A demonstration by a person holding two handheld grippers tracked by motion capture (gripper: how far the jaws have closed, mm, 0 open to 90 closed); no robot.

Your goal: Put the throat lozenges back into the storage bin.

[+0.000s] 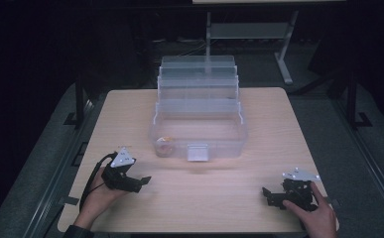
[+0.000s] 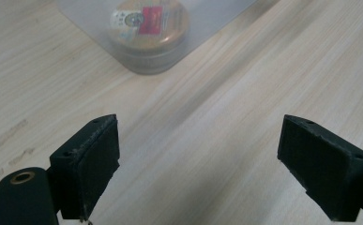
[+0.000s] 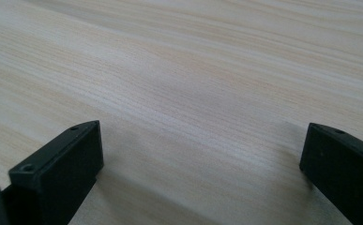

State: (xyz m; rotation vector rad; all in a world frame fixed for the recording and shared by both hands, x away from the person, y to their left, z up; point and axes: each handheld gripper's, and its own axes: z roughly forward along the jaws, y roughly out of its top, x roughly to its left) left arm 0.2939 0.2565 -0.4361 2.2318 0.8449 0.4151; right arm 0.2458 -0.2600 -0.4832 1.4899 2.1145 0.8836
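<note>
Your table (image 1: 194, 198) is a pale wooden top with a dark floor around it. On its middle stands a clear plastic box (image 1: 198, 116) with stepped trays folded back toward the far edge and a small latch on the near wall. Inside the box, in its near left corner, lies a small round tin (image 1: 164, 146) with a golden lid and a red label. In the left gripper view you see the same tin (image 2: 147, 29) through the clear corner of the box, straight ahead of the jaws and a little to their left, with bare wood between it and them. Your left gripper (image 1: 139, 182) sits near the table's front left, close to the box and near its tin corner but not touching it; its jaws stand wide apart and hold nothing. Your right gripper (image 1: 270, 196) rests at the front right, well apart from the box and from the tin, pointing left across the table. Its jaws too are spread wide over plain wood, with nothing between them. Your hands hold each gripper from the near edge.
</note>
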